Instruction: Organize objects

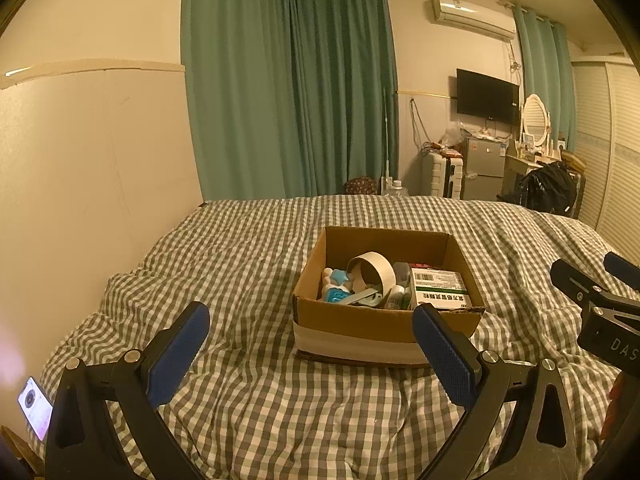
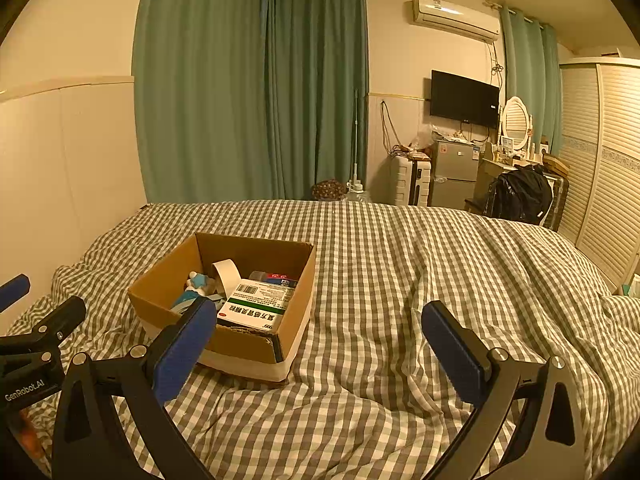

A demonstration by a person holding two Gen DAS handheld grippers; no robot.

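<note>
An open cardboard box [image 1: 372, 324] [image 2: 160, 292] sits on the checked bed cover. Inside lie a white and green medicine box [image 1: 440, 289] [image 2: 256, 305], a tape roll [image 1: 374, 270] [image 2: 226, 274], a blue and white toy [image 1: 336, 284] [image 2: 198, 282], small bottles and other bits. My left gripper [image 1: 312, 320] hovers open just in front of the box, nothing between its blue pads. My right gripper [image 2: 320, 318] is open over bare cover right of the box, also holding nothing. Each gripper shows at the edge of the other's view: right gripper [image 1: 600, 276], left gripper [image 2: 36, 300].
The checked bed cover [image 2: 400, 280] is rumpled, with folds to the right. A lit phone [image 1: 35, 407] lies at the bed's near left edge by the wall. Green curtains, a fridge, a suitcase, a dresser and a wardrobe stand beyond the far edge.
</note>
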